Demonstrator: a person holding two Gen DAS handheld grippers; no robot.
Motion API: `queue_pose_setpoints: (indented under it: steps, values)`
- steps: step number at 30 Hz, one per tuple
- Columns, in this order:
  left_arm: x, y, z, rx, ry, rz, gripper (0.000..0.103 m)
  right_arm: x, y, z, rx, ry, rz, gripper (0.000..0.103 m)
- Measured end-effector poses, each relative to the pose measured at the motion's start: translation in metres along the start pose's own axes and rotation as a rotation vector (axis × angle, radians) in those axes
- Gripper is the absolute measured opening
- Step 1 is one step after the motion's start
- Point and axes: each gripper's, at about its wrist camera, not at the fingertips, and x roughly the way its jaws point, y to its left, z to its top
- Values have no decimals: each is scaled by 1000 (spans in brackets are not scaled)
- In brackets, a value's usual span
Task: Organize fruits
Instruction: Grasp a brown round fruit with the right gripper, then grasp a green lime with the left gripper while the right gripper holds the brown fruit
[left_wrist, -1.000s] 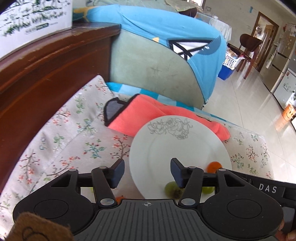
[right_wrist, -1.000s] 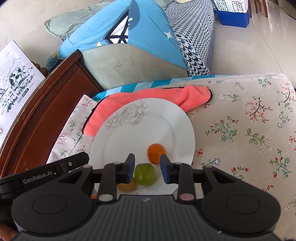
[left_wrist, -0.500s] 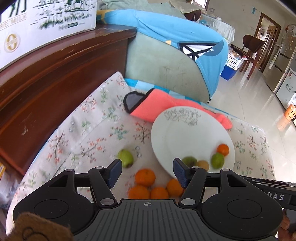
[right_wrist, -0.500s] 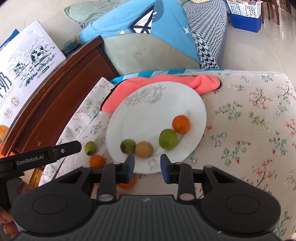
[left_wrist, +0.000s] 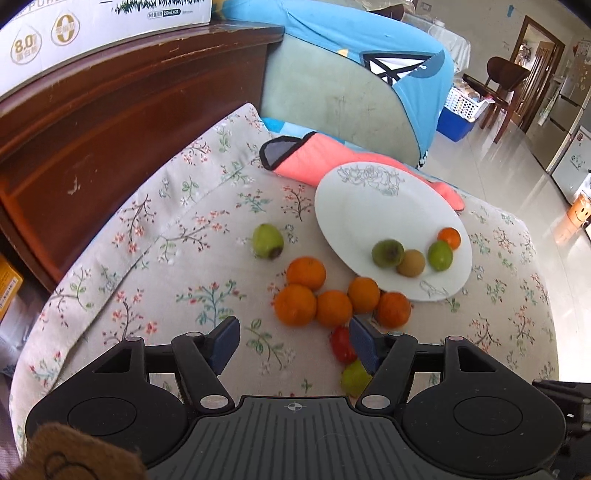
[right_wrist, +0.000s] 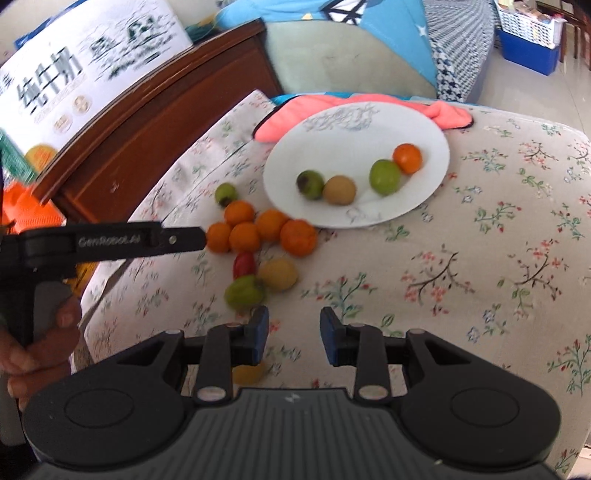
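- Left tool (left_wrist: 293, 341) spread wide, gripping nothing, above the floral cushion (left_wrist: 177, 258).
- Lone green fruit (left_wrist: 267, 242) on the cloth, apart from the rest.
- Five oranges (left_wrist: 332, 295) clustered beside the white plate (left_wrist: 369, 206).
- Four fruits (right_wrist: 354, 177) on that plate.
- Right tool (right_wrist: 294, 334) spread, nothing held.

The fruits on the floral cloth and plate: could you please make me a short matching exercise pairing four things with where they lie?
Things:
1. small orange
2. red fruit
3. pink towel
4. five oranges

Places:
A. partly under the white plate, at its far side
B. clustered on the cloth beside the plate
C. on the plate, next to a green fruit
D. on the cloth, just nearer than the cluster

Pairs: 1-C, 2-D, 3-A, 4-B
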Motion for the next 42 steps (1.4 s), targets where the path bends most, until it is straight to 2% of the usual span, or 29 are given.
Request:
queue_pose_setpoints:
  steps: [8, 17, 20, 23, 28, 33, 38, 41, 42]
  values:
    - [-5, -2, -11, 41, -9, -46, 65, 8, 22, -19, -94, 45, 47, 32]
    - [-4, -6, -15, 69, 11, -77, 65, 21, 36, -26, -198, 65, 12, 32]
    - [-2, -10, -17, 87, 23, -84, 65, 23, 39, -29, -230, 66, 15, 26]
    - [0, -15, -20, 116, 38, -81, 65, 22, 39, -30, -253, 72, 7, 25]
    - [5, -21, -25, 137, 59, -90, 64, 11, 27, -24, -223, 58, -40, 25]
    - [12, -28, -28, 144, 78, -101, 62, 0, 6, -15, -129, 21, -114, 25]
    - [21, -38, -30, 153, 77, -101, 58, -8, -9, -6, -53, -19, -142, 26]
    - [27, -41, -30, 153, 83, -103, 51, -12, -13, -3, -28, -32, -146, 26]
    - [28, -41, -31, 152, 86, -106, 45, -13, -14, -2, -17, -35, -146, 26]
